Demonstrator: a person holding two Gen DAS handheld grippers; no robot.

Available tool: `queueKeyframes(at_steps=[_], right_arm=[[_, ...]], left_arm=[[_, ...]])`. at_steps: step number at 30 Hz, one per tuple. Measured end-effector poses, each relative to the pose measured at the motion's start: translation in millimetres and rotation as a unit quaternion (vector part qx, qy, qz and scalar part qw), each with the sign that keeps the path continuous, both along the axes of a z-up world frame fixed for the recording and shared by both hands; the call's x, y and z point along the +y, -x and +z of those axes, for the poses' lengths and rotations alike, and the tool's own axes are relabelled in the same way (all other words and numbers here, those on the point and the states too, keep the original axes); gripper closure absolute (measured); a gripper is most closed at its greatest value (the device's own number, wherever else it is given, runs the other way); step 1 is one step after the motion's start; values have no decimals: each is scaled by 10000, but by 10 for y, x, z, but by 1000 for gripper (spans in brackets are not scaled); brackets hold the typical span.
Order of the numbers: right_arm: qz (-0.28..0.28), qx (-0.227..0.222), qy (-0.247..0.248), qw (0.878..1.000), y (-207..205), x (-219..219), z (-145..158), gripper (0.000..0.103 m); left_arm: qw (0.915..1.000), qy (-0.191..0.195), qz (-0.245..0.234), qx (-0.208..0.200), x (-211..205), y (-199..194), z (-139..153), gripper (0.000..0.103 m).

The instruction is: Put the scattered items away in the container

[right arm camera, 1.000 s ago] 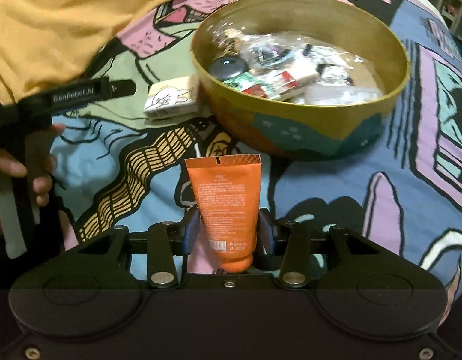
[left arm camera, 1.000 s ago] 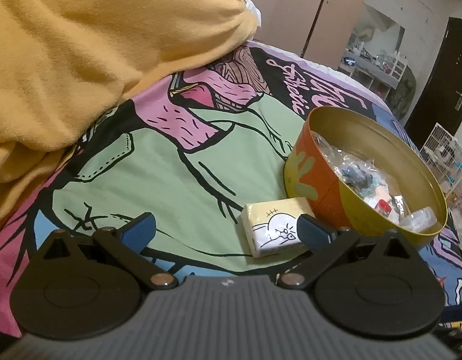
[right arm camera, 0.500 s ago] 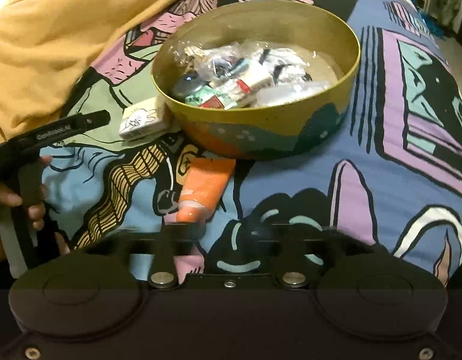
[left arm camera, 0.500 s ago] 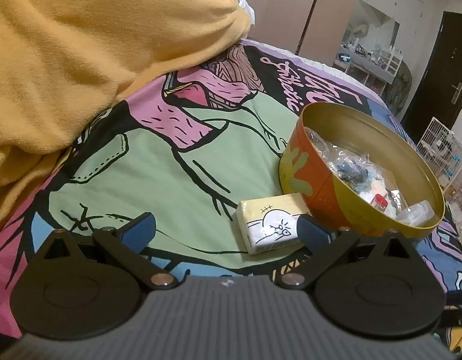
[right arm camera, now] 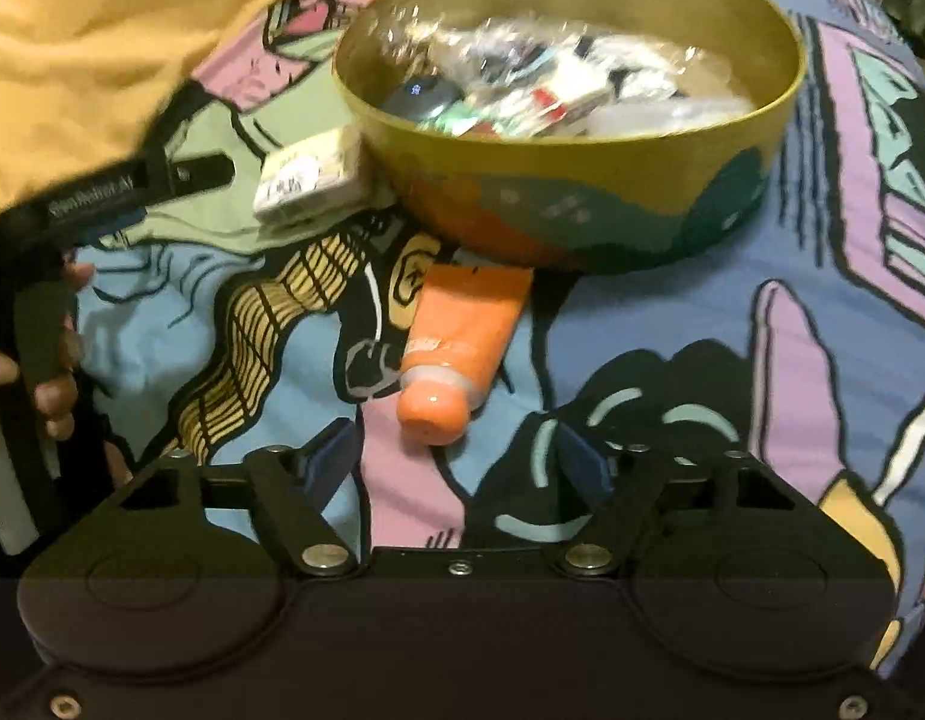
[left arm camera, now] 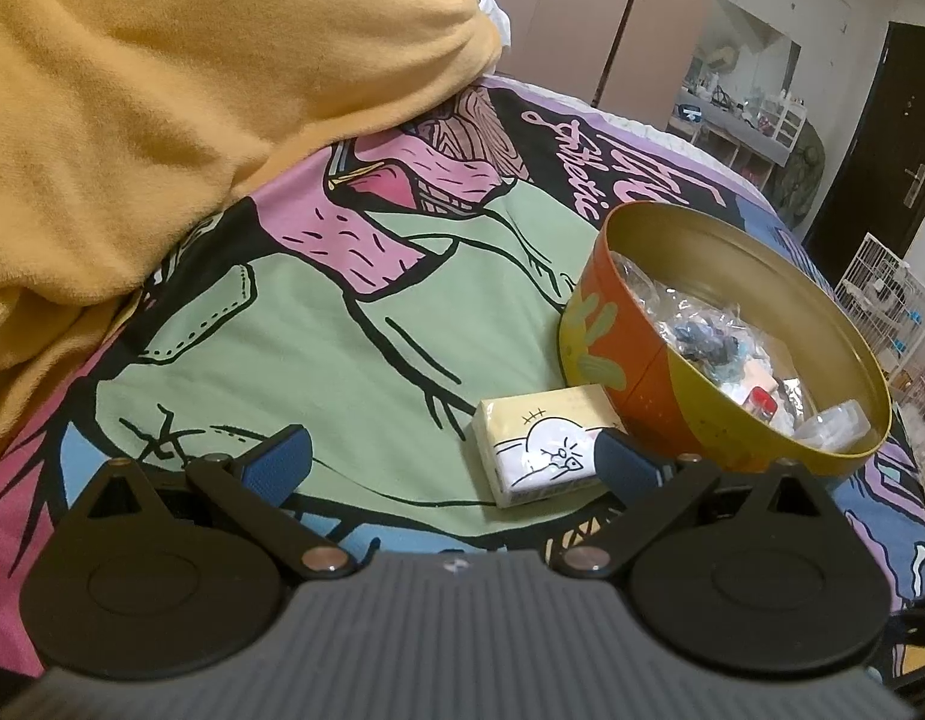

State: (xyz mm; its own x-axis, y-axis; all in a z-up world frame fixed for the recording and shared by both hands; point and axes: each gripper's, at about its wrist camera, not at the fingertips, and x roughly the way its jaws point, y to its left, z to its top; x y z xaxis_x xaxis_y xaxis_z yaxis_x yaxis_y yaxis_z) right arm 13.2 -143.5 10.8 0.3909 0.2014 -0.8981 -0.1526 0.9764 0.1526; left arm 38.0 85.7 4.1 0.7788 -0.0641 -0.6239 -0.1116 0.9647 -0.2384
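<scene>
A round tin (left arm camera: pixel 618 324) with an orange and yellow wall holds several small packets. It stands on the printed bedspread. A yellow tissue pack (left arm camera: pixel 540 450) lies against its near side, just ahead of the right finger of my left gripper (left arm camera: pixel 450 456), which is open and empty. In the right wrist view an orange tube (right arm camera: pixel 462 336) lies on the bedspread in front of the tin (right arm camera: pixel 582 204), cap towards me. My right gripper (right arm camera: pixel 462 462) hovers just behind the cap. Its jaws are closing with nothing between the pads.
A thick yellow blanket (left arm camera: pixel 192 90) is heaped over the left of the bed. A person's hand (right arm camera: pixel 54 384) holds the left gripper's handle at the left edge of the right wrist view. Wardrobes, a cluttered shelf and a dark door stand beyond the bed.
My right gripper was shut on the orange tube; it let go, and the tube now lies on the bedspread by the tin. The gripper has since sunk towards it. The left gripper stayed put.
</scene>
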Motion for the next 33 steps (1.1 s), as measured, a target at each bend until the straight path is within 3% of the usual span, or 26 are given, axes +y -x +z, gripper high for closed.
queueKeyframes(at_steps=[2, 4, 7, 15, 26, 33], right_arm=[[4, 11, 134, 9999, -44, 56, -38, 49], [26, 18, 299, 9995, -75, 97, -44, 69], [147, -64, 465, 9988, -43, 154, -2, 76], [-52, 100, -18, 9999, 70, -45, 111, 77], [-363, -74, -420, 9984, 153, -342, 476, 77], [-495, -160, -478, 9975, 163, -483, 626, 78]], left_arm=[[10000, -4, -10, 3, 2, 0, -2, 0], [10000, -1, -17, 5, 5, 5, -1, 0], [10000, 29, 0, 5, 12, 2, -1, 0], [10000, 62, -3, 8, 20, 1, 3, 0], [9999, 74, -117, -42, -5, 26, 25, 0], [9985, 174, -512, 17, -75, 56, 40, 0]])
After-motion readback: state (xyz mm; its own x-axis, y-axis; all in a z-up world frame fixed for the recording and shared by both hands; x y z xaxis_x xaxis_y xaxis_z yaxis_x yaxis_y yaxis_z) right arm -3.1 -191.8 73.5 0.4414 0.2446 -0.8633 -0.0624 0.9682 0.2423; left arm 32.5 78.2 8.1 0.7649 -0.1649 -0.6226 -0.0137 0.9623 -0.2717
